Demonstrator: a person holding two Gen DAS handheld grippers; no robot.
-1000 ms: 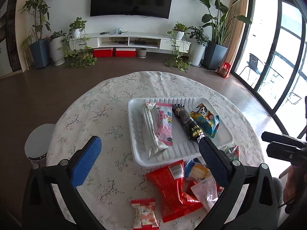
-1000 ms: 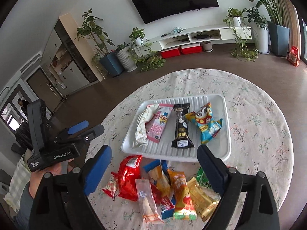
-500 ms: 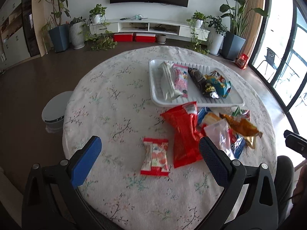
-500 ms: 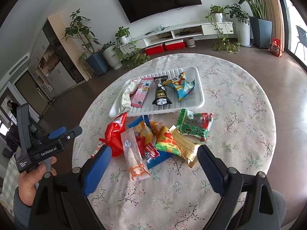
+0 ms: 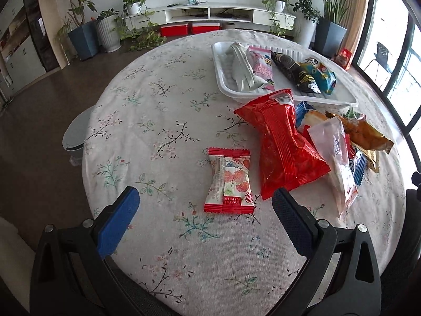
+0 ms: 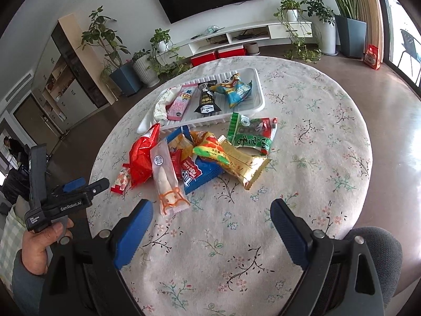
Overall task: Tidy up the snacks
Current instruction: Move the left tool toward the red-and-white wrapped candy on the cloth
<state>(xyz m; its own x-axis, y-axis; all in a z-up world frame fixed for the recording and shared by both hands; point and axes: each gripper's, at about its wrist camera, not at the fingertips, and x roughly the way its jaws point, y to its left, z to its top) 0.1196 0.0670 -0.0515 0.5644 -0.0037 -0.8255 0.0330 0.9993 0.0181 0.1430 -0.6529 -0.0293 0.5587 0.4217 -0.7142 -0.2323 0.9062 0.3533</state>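
Observation:
A white tray (image 5: pixel 339 97) (image 6: pixel 256 81) on the round floral table holds several snack packs. In front of it lies a pile of loose snacks: a big red bag (image 5: pixel 284 144) (image 6: pixel 142 155), a clear pack (image 5: pixel 339 163) (image 6: pixel 165 176), a blue Tipo pack (image 6: pixel 196 176), a gold pack (image 6: pixel 244 164), a green pack (image 6: pixel 250 134). A small red-and-white pack (image 5: pixel 229 180) (image 6: pixel 121 180) lies apart. My left gripper (image 5: pixel 205 197) is open and empty just short of that small pack; it also shows in the right wrist view (image 6: pixel 84 184). My right gripper (image 6: pixel 211 208) is open, empty, near the table's front edge.
A grey stool (image 5: pixel 76 129) stands left of the table. Beyond are a TV console (image 5: pixel 210 13), potted plants (image 5: pixel 84 36) and tall windows (image 5: pixel 394 60) at right. A dark chair back (image 6: pixel 373 247) sits by the right gripper.
Both grippers have drawn back from the tray toward the table's near edge and lowered. The loose snack pile now fills the middle of both views. Both stay open and empty.

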